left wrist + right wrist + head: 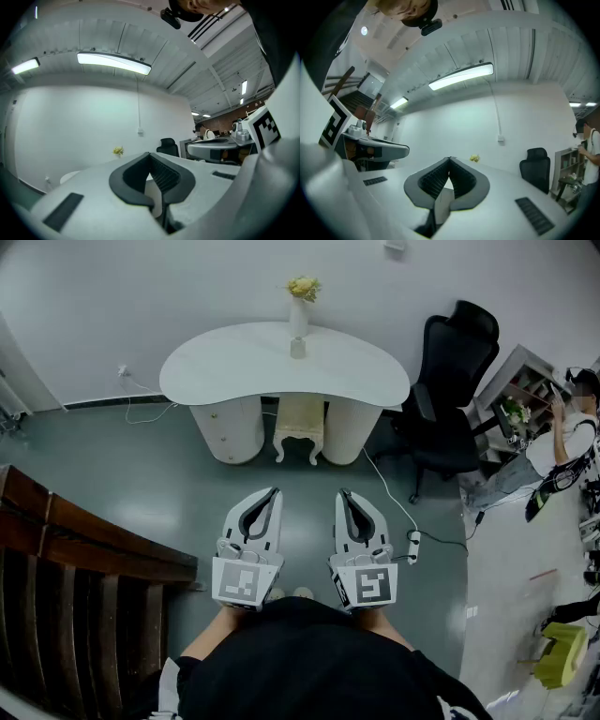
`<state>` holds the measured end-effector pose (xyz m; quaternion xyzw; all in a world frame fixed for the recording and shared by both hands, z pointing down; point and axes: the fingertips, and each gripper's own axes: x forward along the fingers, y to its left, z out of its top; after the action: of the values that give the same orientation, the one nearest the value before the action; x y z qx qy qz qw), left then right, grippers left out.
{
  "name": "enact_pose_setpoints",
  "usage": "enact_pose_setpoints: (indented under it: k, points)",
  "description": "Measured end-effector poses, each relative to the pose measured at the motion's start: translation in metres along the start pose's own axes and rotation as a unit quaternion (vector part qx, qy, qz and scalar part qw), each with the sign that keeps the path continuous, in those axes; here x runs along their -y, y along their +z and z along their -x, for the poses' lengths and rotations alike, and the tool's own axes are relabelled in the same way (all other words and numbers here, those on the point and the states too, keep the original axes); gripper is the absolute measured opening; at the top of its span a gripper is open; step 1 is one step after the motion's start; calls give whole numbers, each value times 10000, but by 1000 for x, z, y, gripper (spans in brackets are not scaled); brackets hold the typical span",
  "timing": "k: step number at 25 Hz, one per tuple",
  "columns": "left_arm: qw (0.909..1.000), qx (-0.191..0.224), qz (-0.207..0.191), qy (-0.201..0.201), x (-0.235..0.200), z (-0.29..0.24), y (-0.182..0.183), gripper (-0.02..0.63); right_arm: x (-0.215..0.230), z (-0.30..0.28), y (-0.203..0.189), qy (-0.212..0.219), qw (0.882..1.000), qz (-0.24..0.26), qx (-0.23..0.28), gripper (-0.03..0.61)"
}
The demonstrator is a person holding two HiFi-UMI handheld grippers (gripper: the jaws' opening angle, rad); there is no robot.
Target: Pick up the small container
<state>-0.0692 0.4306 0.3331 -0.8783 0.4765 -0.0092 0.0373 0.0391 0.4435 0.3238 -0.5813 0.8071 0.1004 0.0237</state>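
The small container (297, 348) is a pale little cup on the white kidney-shaped table (234, 367), just in front of a tall white vase (299, 315) with yellow flowers. Both grippers hang close to my body, far short of the table, pointing toward it. In the head view my left gripper (275, 490) has its jaws together with nothing between them. My right gripper (343, 491) is likewise shut and empty. The left gripper view (150, 153) and the right gripper view (450, 158) show closed tips against the white wall, with the flowers (475, 159) small in the distance.
A cream stool (300, 427) is tucked under the table. A black office chair (450, 390) stands at its right end. A cable and power strip (412, 545) lie on the grey floor to my right. Dark wooden railing (75, 559) runs along the left. A person (572, 427) stands by shelves at far right.
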Motion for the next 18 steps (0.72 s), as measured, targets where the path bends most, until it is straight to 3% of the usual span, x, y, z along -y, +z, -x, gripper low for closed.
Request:
enact_pose_setpoints:
  k: [18]
  points:
    - [9996,-51,-2,282,1,-37,-9,8,27,-27,-18,275,9996,-52,66,23]
